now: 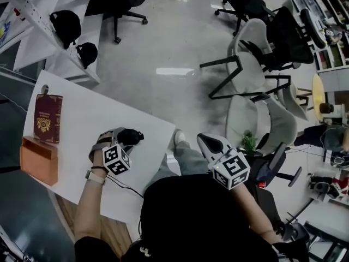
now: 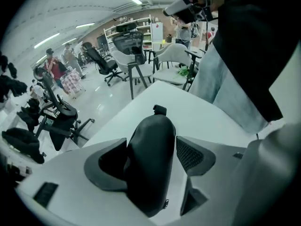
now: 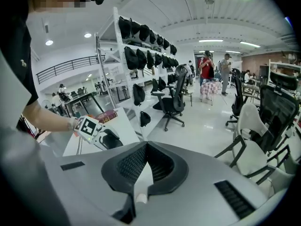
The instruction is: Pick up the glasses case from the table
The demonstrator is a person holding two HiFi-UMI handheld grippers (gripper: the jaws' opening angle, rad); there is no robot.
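Observation:
The black glasses case (image 1: pixel 132 136) lies on the white table (image 1: pixel 82 108) near its right edge. My left gripper (image 1: pixel 125 141) is down over it, open, one jaw on each side. In the left gripper view the case (image 2: pixel 150 164) fills the space inside the left gripper (image 2: pixel 151 140); a strip of table shows between the case and the right pad (image 2: pixel 193 154). My right gripper (image 1: pixel 203 138) hangs off the table above the person's lap. In its own view the right gripper (image 3: pixel 146 144) is shut, tips meeting, with nothing in it. That view also shows the case (image 3: pixel 112 140) from afar.
A dark red book (image 1: pixel 48 118) and an orange box (image 1: pixel 39 160) sit at the table's left end. A thin black cable (image 1: pixel 124 188) runs over the near edge. Office chairs (image 1: pixel 256 53) stand on the grey floor to the right.

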